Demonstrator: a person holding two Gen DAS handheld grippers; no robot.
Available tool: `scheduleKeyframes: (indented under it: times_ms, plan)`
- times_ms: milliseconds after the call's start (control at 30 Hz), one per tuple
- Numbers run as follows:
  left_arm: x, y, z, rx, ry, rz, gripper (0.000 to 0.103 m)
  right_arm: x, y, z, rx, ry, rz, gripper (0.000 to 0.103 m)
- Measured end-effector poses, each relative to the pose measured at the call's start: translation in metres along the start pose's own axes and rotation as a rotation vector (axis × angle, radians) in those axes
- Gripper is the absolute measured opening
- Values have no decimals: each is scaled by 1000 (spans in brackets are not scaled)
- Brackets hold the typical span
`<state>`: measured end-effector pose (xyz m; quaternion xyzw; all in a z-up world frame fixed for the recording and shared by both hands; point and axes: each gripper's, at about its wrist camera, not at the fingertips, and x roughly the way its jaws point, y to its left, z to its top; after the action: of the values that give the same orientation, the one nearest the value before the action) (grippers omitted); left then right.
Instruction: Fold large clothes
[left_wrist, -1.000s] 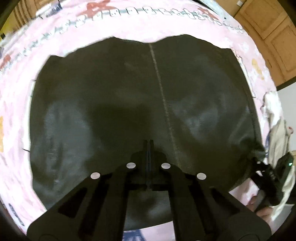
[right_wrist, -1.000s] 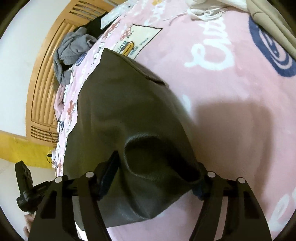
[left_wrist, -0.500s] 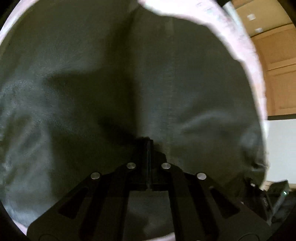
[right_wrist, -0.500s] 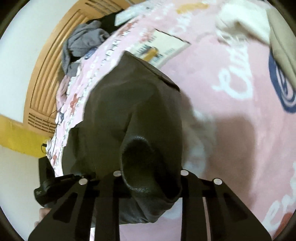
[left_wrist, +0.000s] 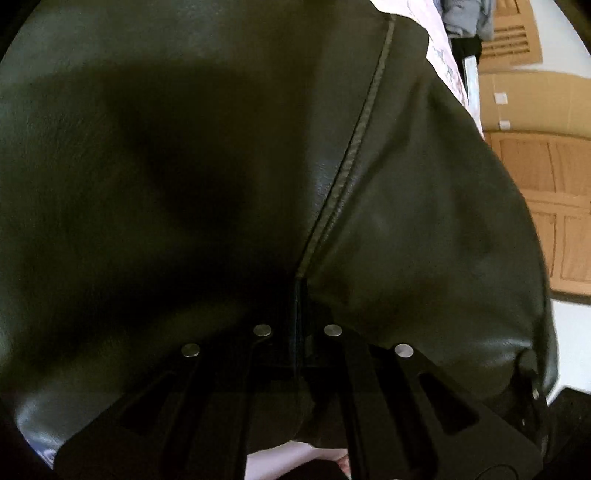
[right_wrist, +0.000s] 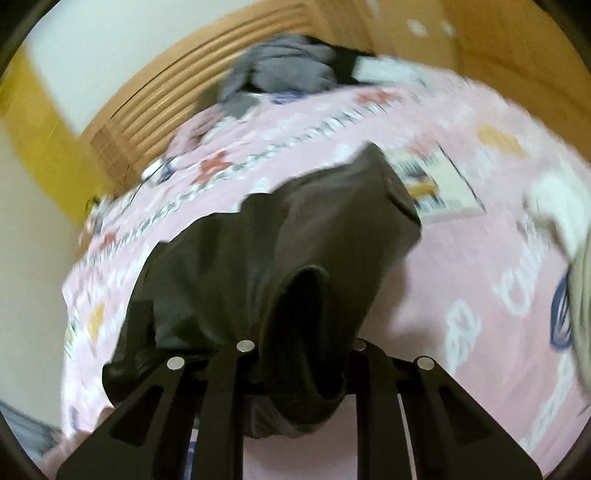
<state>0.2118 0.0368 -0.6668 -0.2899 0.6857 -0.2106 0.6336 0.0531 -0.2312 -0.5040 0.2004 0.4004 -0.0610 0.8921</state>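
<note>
Dark olive leather-like garment (left_wrist: 406, 221), seemingly heavy, pliant and slick, hangs over pink printed blanket (right_wrist: 461, 277). Left gripper (left_wrist: 300, 295) is clenched on its edge by the raised seam (left_wrist: 354, 147); right gripper (right_wrist: 301, 347) pinches a bunched fold.

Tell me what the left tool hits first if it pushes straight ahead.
The dark leather garment itself: the left tool is shut on its edge and the panel fills the view ahead. What lies behind it is hidden, so depth beyond is unclear.

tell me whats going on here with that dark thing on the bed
A person is folding a dark leather-like garment on a pink blanket, with a handheld gripper in each hand. The left gripper is shut on the cloth near a seam, and the right gripper is clamped on a bunched edge. The near part is lifted toward the cameras. A grey clothes pile sits behind.
</note>
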Motion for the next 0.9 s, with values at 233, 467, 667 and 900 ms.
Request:
scheduleKeyframes:
  times_ms: [233,467,667,900]
  plan:
    - [-74,1,-35,53,-135,54,0,-4,52,18,-216,-8,50,16]
    - [-32,77,-30,-162,-24,-170,2,7,129,11,-466,18,84,16]
    - [-131,81,-47,-64,-195,-144,1,19,207,-8,-686,66,151,16]
    - [-200,176,-21,-116,-297,-35,1,59,280,-77,-945,177,171,16]
